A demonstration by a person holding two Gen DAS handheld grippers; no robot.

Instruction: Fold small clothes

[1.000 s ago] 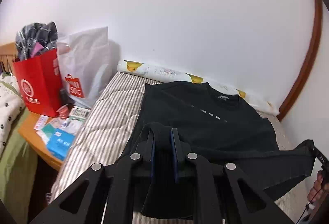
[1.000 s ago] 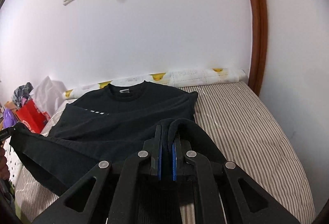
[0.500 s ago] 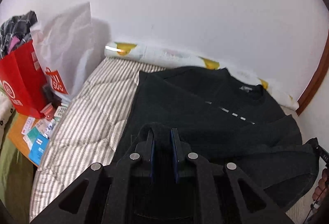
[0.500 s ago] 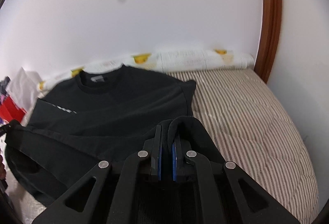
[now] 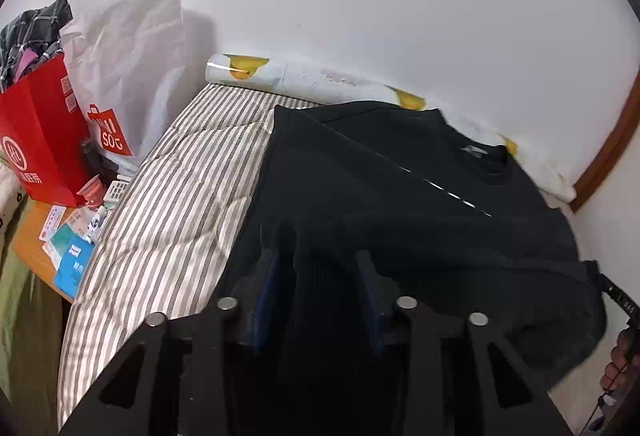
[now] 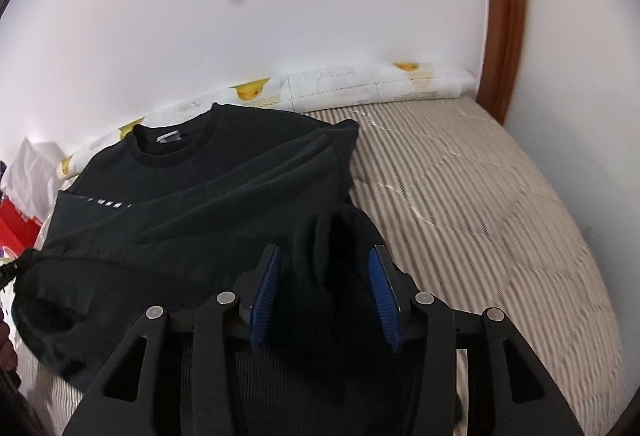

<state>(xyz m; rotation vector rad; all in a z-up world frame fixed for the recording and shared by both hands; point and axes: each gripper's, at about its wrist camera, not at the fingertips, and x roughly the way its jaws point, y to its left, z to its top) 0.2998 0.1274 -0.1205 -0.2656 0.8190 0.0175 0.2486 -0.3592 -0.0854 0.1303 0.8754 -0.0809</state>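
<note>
A black sweatshirt [image 5: 400, 187] lies on the striped mattress [image 5: 172, 195], collar toward the wall, its lower part doubled forward over the body. It also shows in the right wrist view [image 6: 208, 195]. My left gripper [image 5: 316, 260] is open, with the hem's left corner lying loose between its blue pads. My right gripper [image 6: 326, 264] is open too, and the hem's right corner sags between its jaws. The cloth touches neither pad clearly.
A rolled mat with yellow ducks [image 5: 280, 75] lies along the wall. A red bag [image 5: 40, 139] and a white bag [image 5: 128, 67] stand left of the bed over a cluttered wooden stand [image 5: 36, 248]. A brown door frame [image 6: 504, 15] is at right.
Both grippers have opened and let go of the hem corners. They moved forward toward the collar, carrying the lower part over the body, which now rests slack.
</note>
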